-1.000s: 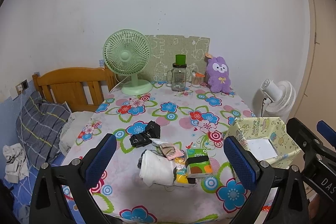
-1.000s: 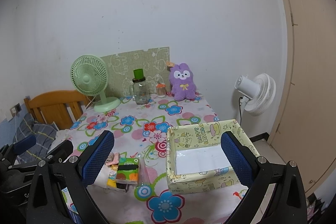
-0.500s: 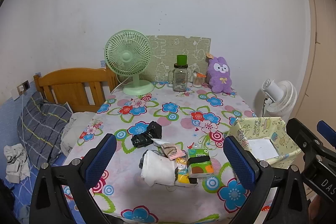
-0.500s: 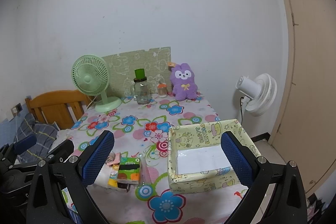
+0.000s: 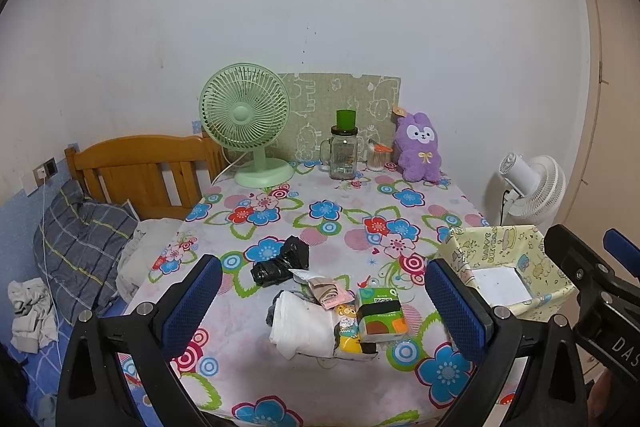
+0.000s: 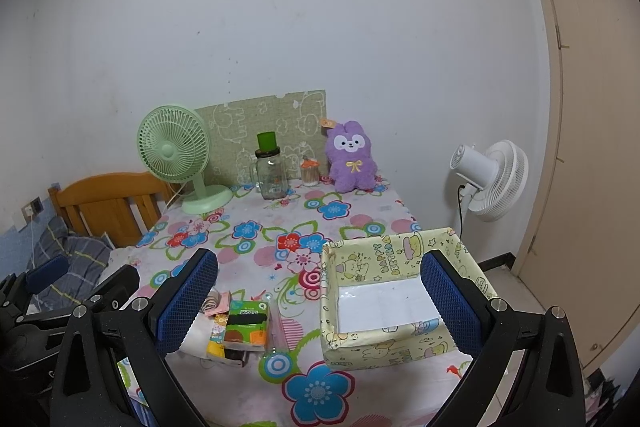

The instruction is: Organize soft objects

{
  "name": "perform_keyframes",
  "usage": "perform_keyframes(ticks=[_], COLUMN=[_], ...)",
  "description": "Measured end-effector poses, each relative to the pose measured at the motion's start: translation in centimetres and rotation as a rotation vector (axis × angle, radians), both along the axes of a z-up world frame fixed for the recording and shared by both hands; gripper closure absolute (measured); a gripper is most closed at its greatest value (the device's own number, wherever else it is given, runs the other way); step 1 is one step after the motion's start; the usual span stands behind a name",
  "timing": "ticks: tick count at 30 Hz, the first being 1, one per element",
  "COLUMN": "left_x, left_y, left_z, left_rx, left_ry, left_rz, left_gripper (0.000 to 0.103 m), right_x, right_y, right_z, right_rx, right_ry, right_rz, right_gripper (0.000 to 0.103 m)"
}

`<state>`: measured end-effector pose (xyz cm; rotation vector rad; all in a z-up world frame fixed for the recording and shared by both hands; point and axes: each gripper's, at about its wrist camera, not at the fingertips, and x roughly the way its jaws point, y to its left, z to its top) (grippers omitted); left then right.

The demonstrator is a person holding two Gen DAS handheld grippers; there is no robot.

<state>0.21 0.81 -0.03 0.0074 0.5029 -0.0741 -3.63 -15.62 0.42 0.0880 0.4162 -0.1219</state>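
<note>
You are at the start, with both the left claw and the right claw spread wide and empty above the near edge of the flower-patterned surface; next, lower onto the folded white cloth in the near pile and carry it right into the empty yellow cartoon-print box.

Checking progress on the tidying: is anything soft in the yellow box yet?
No, the yellow box shows only its bare white bottom.

I count two fans, one green fan and one white fan, one purple plush, one glass jar, one yellow box, one black bag.
</note>
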Motion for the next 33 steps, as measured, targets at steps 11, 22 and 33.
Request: perform_keyframes(ticks=[11, 22, 33], left_x=[0.0, 0.1, 2.8], left_y=[-0.5, -0.7, 0.3], left_z=[-0.3, -1.0, -2.6], left_rx=[0.013, -0.01, -0.007], left_ry=[-0.003, -0.007, 0.052], left_rz=[-0.011, -0.014, -0.004], left_gripper=[0.004, 0.007, 0.017], right_x=[0.0, 0.5, 3.1], right_y=[0.0, -0.1, 0.8], right_z=[0.0, -0.1, -1.3], right_rx=[0.001, -0.001, 0.016], right_ry=[0.0, 0.007, 0.054], right_rz=[0.0, 0.002, 0.021], right_gripper=[0.001, 0.004, 0.008])
